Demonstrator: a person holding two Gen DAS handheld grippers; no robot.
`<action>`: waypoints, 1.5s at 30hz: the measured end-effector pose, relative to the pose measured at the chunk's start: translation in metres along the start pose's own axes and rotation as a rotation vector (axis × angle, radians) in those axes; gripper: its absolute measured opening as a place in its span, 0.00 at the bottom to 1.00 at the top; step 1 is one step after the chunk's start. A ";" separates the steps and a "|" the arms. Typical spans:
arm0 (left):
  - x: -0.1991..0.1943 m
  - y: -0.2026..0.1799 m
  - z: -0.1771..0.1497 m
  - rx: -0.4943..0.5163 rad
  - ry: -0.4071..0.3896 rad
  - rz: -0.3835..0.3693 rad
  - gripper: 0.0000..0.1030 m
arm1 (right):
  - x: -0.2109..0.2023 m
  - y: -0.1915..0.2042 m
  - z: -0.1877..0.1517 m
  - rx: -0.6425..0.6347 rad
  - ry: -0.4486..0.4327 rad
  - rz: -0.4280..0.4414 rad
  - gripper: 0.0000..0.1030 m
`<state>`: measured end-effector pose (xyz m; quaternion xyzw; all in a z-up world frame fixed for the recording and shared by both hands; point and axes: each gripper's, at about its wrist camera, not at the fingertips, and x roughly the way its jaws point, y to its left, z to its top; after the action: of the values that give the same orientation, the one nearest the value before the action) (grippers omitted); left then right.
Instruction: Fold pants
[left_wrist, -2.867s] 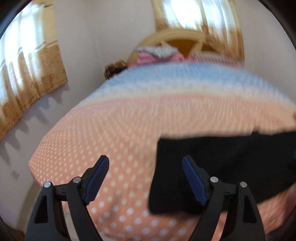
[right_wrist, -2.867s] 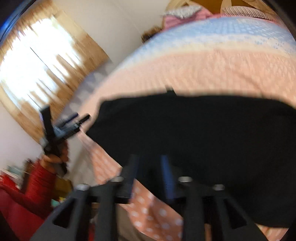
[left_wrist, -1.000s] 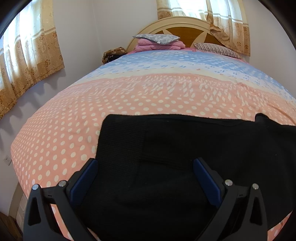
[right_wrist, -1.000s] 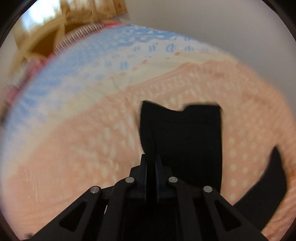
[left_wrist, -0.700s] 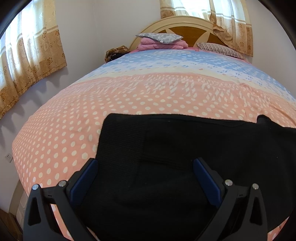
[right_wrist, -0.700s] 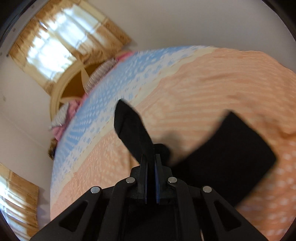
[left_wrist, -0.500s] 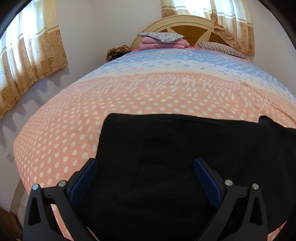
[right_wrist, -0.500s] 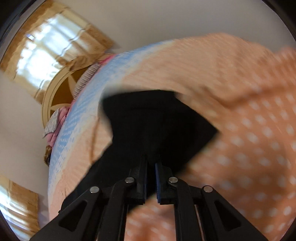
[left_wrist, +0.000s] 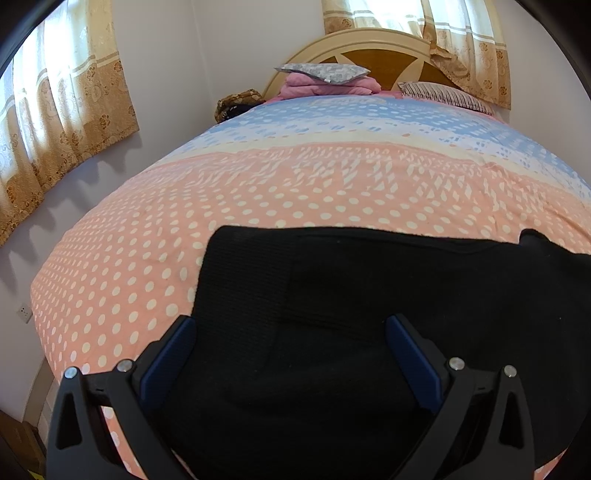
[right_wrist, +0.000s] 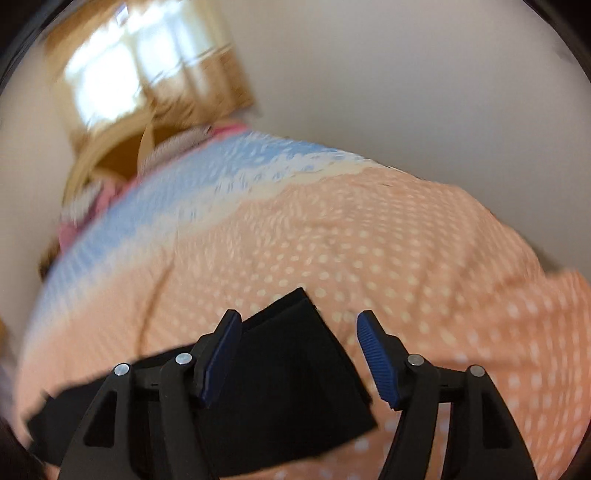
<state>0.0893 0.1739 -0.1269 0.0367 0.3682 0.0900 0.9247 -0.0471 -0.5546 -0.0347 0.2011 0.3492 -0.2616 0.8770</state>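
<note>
Since a second ago the black pants (right_wrist: 295, 387) are no longer hanging pinched in our right tool (right_wrist: 299, 356); its jaws have just been opening, and the leg end it was carrying is now lying dropped on the peach dotted bedspread (right_wrist: 406, 258), showing between the parted blue pads but touched by neither; the right view is blurring, so we are clearly moving that hand. In the left view the pants (left_wrist: 369, 314) are spreading flat across the near part of the bed, a folded layer already resting on top toward the right; our left tool (left_wrist: 291, 365) is hovering over them with its jaws wide apart, grasping nothing, just as it was.

We are judging that one lengthwise or crosswise fold is just being laid down and let go. The next move is probably calling for smoothing the dropped layer so its edges are lining up, then taking hold of one end with both tools for a further fold; we are watching that the loose cloth is not bunching.
</note>
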 end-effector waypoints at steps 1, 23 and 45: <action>0.000 0.000 0.000 0.000 0.001 0.001 1.00 | 0.008 0.001 0.001 -0.027 0.018 -0.010 0.58; -0.001 -0.003 0.000 -0.009 -0.002 0.029 1.00 | 0.011 -0.011 0.004 0.000 -0.036 0.117 0.01; -0.003 -0.002 -0.002 -0.019 -0.016 0.029 1.00 | 0.018 0.142 -0.052 -0.297 0.201 0.462 0.46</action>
<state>0.0857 0.1717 -0.1268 0.0338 0.3594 0.1066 0.9265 0.0226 -0.4214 -0.0589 0.1695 0.4136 0.0203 0.8943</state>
